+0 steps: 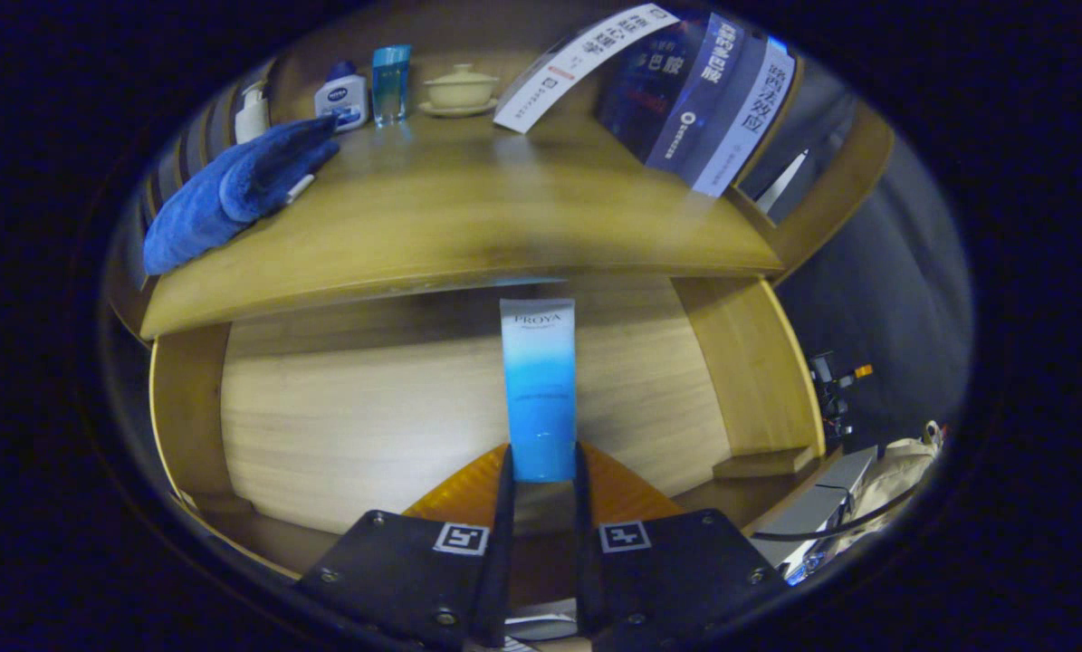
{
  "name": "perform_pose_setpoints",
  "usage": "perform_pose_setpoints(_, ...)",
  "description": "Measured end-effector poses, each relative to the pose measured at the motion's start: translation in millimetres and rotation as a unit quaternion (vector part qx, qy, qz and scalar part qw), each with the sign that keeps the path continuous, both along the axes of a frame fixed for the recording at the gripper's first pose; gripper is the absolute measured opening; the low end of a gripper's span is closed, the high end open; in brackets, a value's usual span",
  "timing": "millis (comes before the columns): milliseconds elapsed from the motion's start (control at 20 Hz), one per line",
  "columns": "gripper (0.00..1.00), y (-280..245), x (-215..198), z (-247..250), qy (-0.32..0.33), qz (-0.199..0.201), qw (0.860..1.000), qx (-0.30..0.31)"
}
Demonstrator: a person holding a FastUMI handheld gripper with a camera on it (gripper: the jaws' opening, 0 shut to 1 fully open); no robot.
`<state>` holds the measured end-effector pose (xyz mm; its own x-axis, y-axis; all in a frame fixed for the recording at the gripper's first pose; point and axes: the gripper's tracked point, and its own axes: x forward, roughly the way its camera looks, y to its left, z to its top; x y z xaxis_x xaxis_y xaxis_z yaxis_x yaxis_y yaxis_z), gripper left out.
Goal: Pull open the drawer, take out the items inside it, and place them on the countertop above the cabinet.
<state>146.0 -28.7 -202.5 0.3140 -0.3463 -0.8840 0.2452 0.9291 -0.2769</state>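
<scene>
Gripper [541, 471]: fingers are pressing narrowly on both sides of the blue tube, holding it upright ahead of the camera.
Blue tube [539, 389]: standing between the fingers, white at the top and fading to blue below, in front of the pale wooden cabinet front [368, 407] and just below the countertop's edge.
Countertop [468, 226]: wooden, lying above and beyond the tube.
Blue towel [233, 190]: folded, resting on the countertop's left side.
Small bottles: a white one [343, 98] and a clear blue one [390, 83] are standing at the back of the countertop, side by side.
Lidded bowl [460, 89]: cream, sitting on a saucer beside the bottles.
Books [685, 91]: leaning at the countertop's right.
</scene>
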Motion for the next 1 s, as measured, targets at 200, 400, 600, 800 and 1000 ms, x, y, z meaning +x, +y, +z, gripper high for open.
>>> perform_pose_setpoints(200,0.3,4,-7,23,-0.022,-0.001,1.0,-0.02)
perform_pose_setpoints(400,0.3,6,-15,44,-0.036,-0.005,0.999,-0.038)
perform_pose_setpoints(600,0.3,8,-19,64,-0.054,-0.006,0.997,-0.049)
perform_pose_setpoints(800,0.3,13,-22,78,-0.061,-0.004,0.996,-0.06)
perform_pose_setpoints(1000,0.3,19,-22,94,-0.072,-0.004,0.995,-0.068)
